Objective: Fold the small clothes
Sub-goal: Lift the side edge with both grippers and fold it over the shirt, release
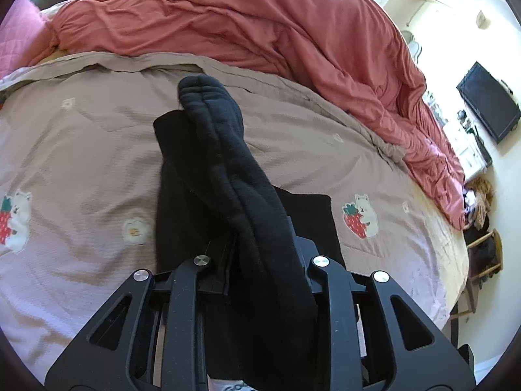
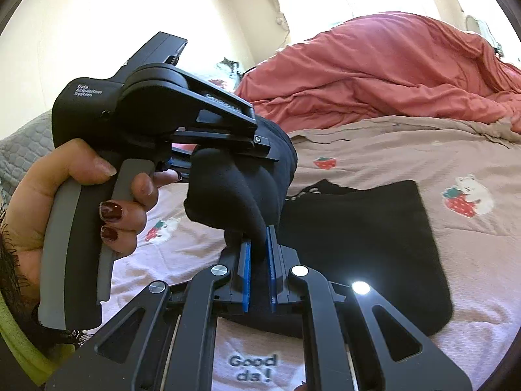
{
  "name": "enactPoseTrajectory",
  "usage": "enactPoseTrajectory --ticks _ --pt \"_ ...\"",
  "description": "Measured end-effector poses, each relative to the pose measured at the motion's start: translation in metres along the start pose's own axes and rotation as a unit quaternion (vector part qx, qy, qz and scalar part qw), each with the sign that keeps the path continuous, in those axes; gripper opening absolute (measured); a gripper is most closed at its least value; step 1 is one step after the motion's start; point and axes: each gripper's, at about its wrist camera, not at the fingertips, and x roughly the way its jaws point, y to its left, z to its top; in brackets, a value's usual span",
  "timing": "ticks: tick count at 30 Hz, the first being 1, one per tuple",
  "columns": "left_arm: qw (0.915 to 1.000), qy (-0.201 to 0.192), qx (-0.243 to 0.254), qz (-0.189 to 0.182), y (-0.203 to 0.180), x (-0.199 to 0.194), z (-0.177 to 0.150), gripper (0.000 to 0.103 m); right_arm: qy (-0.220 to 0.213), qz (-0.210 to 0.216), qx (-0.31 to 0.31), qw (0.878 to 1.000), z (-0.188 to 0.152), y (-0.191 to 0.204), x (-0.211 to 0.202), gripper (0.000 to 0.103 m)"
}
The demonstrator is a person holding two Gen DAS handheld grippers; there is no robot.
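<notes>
One bed [image 1: 81, 150] is lying under a beige-pink quilt printed with strawberries and bears, and one salmon duvet [image 1: 260, 26] is bunching along its far side. One flat black garment [image 2: 368, 228] is resting on the quilt. One thick black sock [image 1: 228, 163] is hanging above it, stretched between two tongs. The left tongs [image 2: 260, 150], gripped by the left hand [image 2: 81, 195], are pinching the sock's far end, though cloth is hiding their pads. The right tongs [image 2: 259, 257] are pressing their blue pads [image 2: 246, 260] together on the near end. One dark screen [image 1: 488, 101] is leaning by the wall, and the clutter beside it is too small to make out.
</notes>
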Motion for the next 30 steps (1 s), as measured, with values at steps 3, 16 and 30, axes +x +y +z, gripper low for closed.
enactPoseTrajectory --ticks 3,16,30 --pt "0.9999 0.007 0.015 0.003 -0.016 0.014 -0.001 0.023 0.004 -0.009 0.019 1.0 -0.004 -0.013 -0.004 0.008" --pt "0.9976 -0.032 0.051 0.033 -0.016 0.005 -0.027 0.065 0.064 -0.029 0.13 0.989 -0.035 -0.067 0.001 0.011" --pt "0.9879 -0.067 0.1 0.098 0.001 -0.022 -0.05 0.066 0.061 -0.061 0.099 0.991 -0.027 -0.067 -0.016 0.043"
